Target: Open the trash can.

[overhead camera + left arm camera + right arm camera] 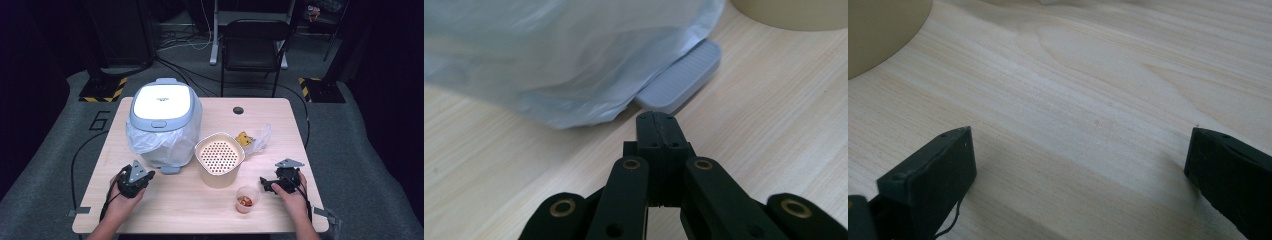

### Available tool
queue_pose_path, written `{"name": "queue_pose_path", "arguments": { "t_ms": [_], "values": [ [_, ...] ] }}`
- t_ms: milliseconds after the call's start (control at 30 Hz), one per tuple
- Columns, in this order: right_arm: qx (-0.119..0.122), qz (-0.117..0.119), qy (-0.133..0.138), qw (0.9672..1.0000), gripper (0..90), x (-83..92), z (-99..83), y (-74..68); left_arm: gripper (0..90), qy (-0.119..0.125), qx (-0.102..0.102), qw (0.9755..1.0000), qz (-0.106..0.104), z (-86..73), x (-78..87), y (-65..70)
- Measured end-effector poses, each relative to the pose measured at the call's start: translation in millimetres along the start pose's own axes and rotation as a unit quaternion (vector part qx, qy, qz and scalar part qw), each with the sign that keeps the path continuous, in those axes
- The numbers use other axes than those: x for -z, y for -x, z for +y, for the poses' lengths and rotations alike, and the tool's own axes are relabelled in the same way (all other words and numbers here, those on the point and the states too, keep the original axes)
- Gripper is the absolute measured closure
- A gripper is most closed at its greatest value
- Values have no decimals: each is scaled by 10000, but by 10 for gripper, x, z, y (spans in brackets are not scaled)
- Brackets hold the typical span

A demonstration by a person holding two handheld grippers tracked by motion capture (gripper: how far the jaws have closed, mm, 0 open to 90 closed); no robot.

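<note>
A pale wooden counter (170, 200) stands on grey carpet with a black chair (255, 42) behind. The left hand-held gripper (656, 122), jaws pressed together and empty, points at a bag-wrapped grey bin's pedal (681, 77). The right hand-held gripper (1080, 170) rests wide open, empty, near a small cup (247, 198), perhaps of snacks, and a perforated beige tub (219, 159).

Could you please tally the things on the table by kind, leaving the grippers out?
Lidded bin lined with a plastic bag: 1
Beige strainer tub: 1
Small cup of scraps: 1
Clear bag with yellow contents: 1
Total: 4
</note>
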State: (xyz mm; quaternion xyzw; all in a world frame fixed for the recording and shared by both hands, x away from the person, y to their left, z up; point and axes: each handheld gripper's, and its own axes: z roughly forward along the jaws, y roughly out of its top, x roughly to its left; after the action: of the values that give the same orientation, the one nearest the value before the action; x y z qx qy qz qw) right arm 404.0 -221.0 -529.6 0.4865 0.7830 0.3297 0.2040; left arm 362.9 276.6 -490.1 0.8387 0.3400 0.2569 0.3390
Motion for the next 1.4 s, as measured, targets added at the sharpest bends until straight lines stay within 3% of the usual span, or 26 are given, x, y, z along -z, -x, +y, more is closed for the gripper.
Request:
{"name": "queue_pose_path", "arguments": {
  "t_ms": [167,400,533,767,967,1033,1100,1267,1400],
  "values": [
    [-1,0,0,10000,0,0,0,0,900,42,-256,9997,10,124,-99,104],
    [1,0,0,10000,0,0,0,0,900,113,-359,9993,28,222,-214,185],
    [0,0,1,10000,0,0,0,0,900,46,-538,9984,190,258,-278,222],
    [0,1,0,10000,0,0,0,0,900,-34,-565,9977,361,263,-386,261],
    [1,0,1,10000,0,0,0,0,900,-58,-460,9979,454,241,-410,297],
    [0,0,0,10000,0,0,0,0,900,73,-362,9977,572,212,-431,325],
    [-1,0,1,10000,0,0,0,0,900,92,-410,9972,617,193,-432,338],
    [1,0,1,10000,0,0,-1,0,900,151,-333,9969,692,173,-441,358],
    [-1,0,0,10000,0,0,0,0,900,142,-246,9976,625,155,-439,353]
  ]
}}
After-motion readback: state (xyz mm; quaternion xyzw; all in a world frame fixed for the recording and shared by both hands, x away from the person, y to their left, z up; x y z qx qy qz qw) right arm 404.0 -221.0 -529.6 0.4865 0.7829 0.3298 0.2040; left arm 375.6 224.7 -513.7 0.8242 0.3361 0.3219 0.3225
